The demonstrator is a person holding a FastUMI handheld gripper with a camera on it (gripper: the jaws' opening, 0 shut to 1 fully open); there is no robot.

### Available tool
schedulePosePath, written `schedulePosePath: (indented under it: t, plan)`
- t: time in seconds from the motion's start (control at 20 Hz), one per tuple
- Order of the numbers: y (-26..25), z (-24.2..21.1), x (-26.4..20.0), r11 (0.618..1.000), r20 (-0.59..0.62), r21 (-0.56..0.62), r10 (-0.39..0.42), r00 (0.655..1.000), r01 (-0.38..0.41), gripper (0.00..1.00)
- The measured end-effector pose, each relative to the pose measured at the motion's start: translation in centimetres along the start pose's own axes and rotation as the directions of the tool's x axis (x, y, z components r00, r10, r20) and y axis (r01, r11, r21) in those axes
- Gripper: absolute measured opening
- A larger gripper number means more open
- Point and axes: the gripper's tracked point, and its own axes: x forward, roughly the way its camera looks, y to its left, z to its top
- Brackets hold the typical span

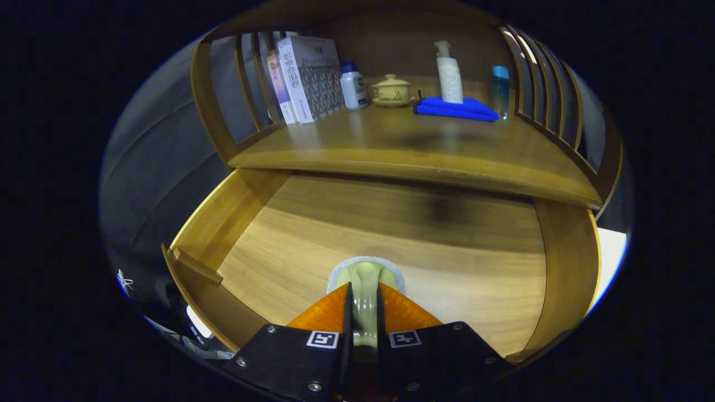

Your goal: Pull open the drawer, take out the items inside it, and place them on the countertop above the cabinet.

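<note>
Pale green object [366,279] clamped in gripper [364,290], over open drawer [391,245].

Glossy, pale green, with a speckled grey rim at its far end; both fingers press its sides, hiding its near part, so its kind is unclear. Wooden drawer floor bare beneath. Counter [391,145] beyond carries boxes [310,75], bottles, lidded teacup [392,89], blue cloth [455,108].

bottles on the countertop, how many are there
3. A small white bottle stands between the boxes and the lidded cup; a white pump bottle stands on the blue cloth; a blue-capped clear bottle stands beside that cloth. Others may hide behind the boxes.
</note>
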Motion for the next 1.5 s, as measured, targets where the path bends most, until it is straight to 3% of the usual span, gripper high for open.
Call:
schedulePosePath:
  t: [0.8,1.2,1.5]
  plan:
    - [-1.1,11.4,-4.4,0.999,0.258,0.036,-0.021,0.966,0.012,0.18]
    - [-3.9,16.3,-2.6,0.989,0.318,0.136,-0.097,0.943,0.056,0.18]
    - [-6.3,19.5,-0.4,0.964,0.297,0.239,-0.188,0.936,0.118,0.18]
